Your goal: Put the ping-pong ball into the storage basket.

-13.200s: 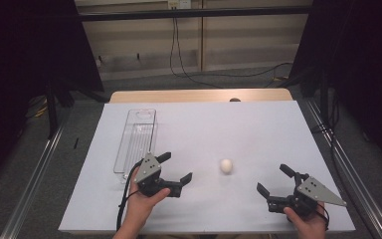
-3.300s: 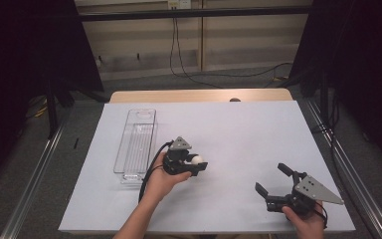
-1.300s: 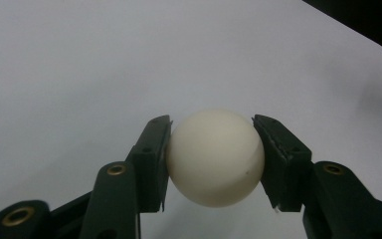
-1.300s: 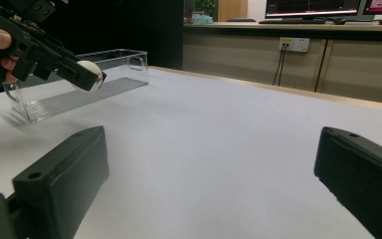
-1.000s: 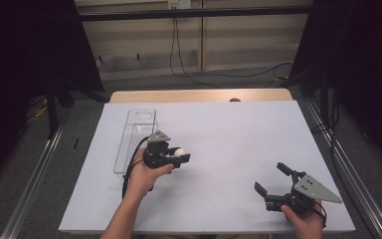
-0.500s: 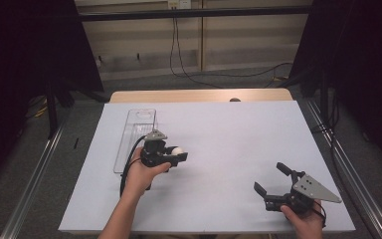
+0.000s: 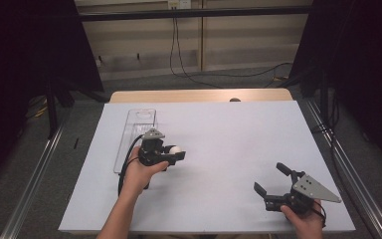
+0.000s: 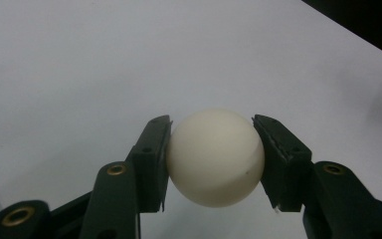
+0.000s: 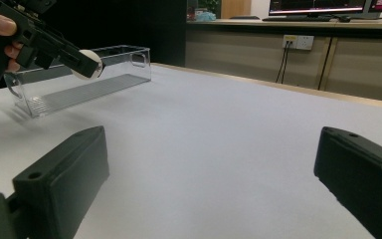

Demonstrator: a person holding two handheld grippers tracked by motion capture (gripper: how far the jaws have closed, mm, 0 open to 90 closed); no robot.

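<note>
My left gripper point(image 7: 175, 151) is shut on a cream-white ball point(image 7: 176, 149), lifted above the white table cover point(image 7: 229, 144) just right of a clear plastic tray point(image 7: 138, 124). In the left gripper view both pads press the ball point(image 8: 215, 157) from either side, and the gripper point(image 8: 213, 159) hangs over bare white surface. My right gripper point(image 7: 271, 178) rests at the front right of the table, open with nothing between its jaws. From the right gripper view point(image 9: 211, 174) the ball point(image 9: 89, 63) and the tray point(image 9: 79, 79) show far off at the left.
The clear tray lies lengthwise at the left-middle of the cover. A bare wooden table edge point(image 7: 199, 95) shows behind the cover. Metal rails point(image 7: 35, 174) run along both sides, and cables lie on the floor beyond.
Over the last second nothing has visibly moved. Earlier the ball lay on the cover at mid-table; my left gripper took it and carried it left towards the tray.
</note>
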